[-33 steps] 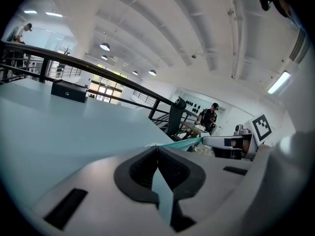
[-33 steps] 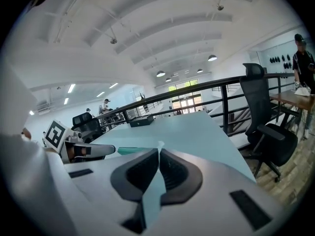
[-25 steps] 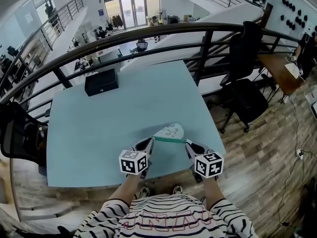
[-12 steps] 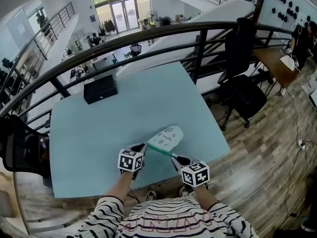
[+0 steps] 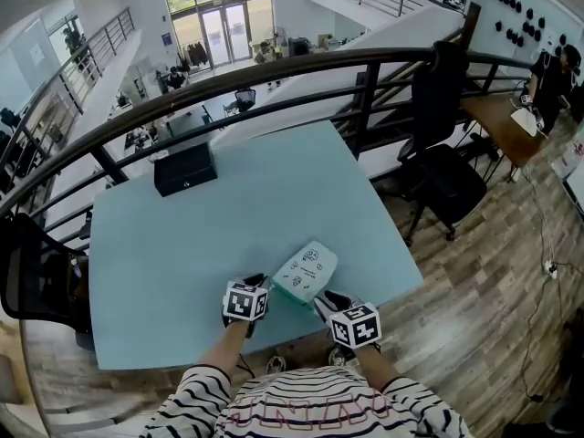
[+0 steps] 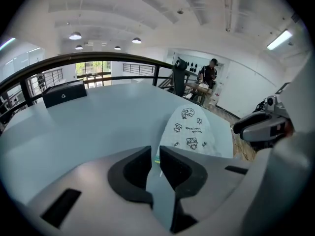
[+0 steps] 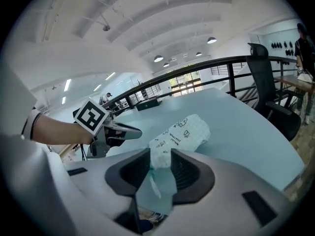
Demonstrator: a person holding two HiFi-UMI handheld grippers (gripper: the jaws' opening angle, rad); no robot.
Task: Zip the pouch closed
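The pouch [image 5: 307, 269] is white with small black doodles and a green zipper edge. It lies on the pale blue table [image 5: 182, 235] near the front edge, between my two grippers. My left gripper [image 5: 265, 281] is shut on the near left end of the green edge, a sliver of which shows between its jaws [image 6: 155, 151]. The pouch [image 6: 193, 129] stretches away beyond them. My right gripper [image 5: 321, 297] is opening its jaws. The pouch's right end [image 7: 179, 132] sits at its fingertips [image 7: 160, 154] and its pads do not press on it.
A black box [image 5: 185, 169] stands at the table's far left. A dark railing [image 5: 274, 71] curves behind the table. A black office chair [image 5: 452, 153] stands at the right, another chair [image 5: 36, 263] at the left. Wooden floor lies beyond the table's right edge.
The pouch was stretched in the air between both grippers; it has now come down flat onto the table. Both grippers sank and drew closer. The right jaws have widened.
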